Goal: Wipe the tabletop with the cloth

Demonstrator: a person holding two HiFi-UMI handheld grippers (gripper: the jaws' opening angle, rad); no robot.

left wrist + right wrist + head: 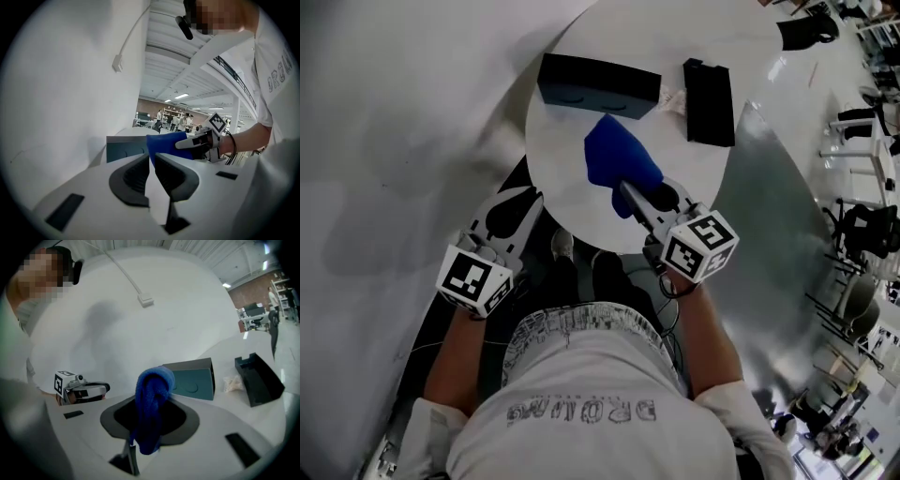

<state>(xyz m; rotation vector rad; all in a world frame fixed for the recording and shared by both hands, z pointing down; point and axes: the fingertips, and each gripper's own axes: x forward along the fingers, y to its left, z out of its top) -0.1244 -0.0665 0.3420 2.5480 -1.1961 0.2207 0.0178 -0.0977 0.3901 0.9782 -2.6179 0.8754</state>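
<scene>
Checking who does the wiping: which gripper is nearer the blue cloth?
Right. The right gripper is shut on the blue cloth over the table; the left gripper sits at the table's near-left edge, clear of the cloth.

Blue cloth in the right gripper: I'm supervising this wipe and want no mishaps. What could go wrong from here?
1. The right gripper pinches the cloth as a bunched fold; it may slip out or wipe only a narrow strip.
2. The dark box, black tray and small wrapper lie just beyond it; a forward stroke could shove them.
</scene>
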